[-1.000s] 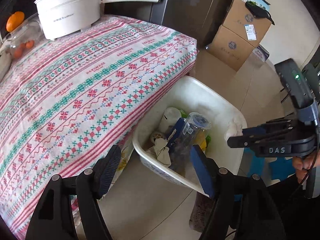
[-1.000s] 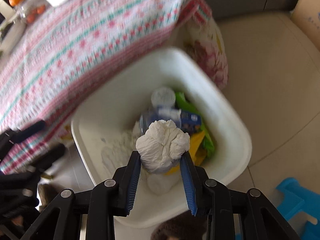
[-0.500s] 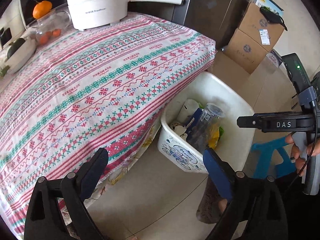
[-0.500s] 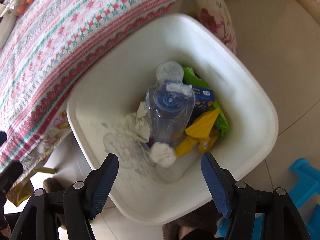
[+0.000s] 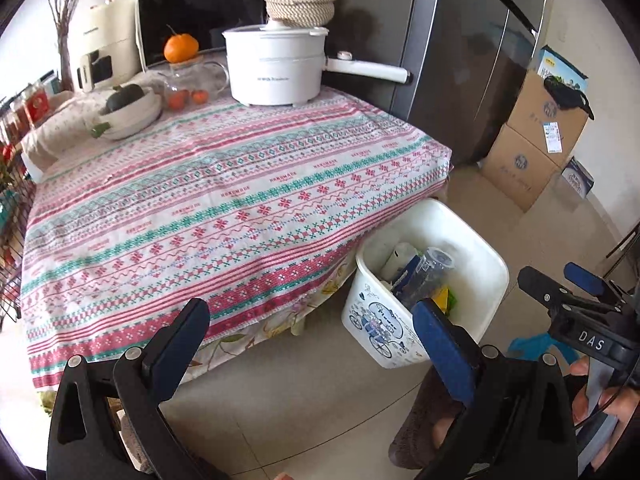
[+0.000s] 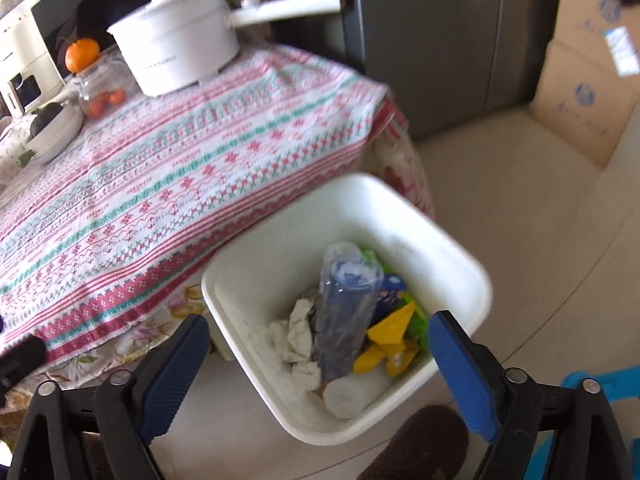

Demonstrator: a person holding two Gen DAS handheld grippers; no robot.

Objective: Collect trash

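**Both claws empty above the bin, next pickup pending**

Nearest the cameras, the left claw (image 5: 308, 336) has its jaws spreading to nearly their widest, with nothing between them but floor and the hem of the cloth. The right claw (image 6: 320, 356) is likewise opening wide and holds nothing; it hangs over the near rim of the white trash bin (image 6: 452, 248), which stands on the floor just beside the right corner of the surface. In the bin lie the collected pieces: a clear plastic bottle (image 6: 344, 320) leaning upright, crumpled tissues (image 6: 298, 332) to its left, yellow and green wrappers (image 6: 390, 340) to its right.

Judging by this, a drop into the bin is finished and the step in hand is the search for more trash. The next move calls for swinging a claw left and up, toward the striped tablecloth (image 5: 224, 208) on the surface.

That cloth looks bare across its near and middle parts; no loose trash shows on it. At its far edge stand a white electric pot (image 5: 276, 68) with a long handle, a glass jar (image 5: 192, 84) topped by an orange, and a bowl (image 5: 128, 116). These are not trash and should be left. Beyond, cardboard boxes (image 5: 536, 140) sit far right by the refrigerator.
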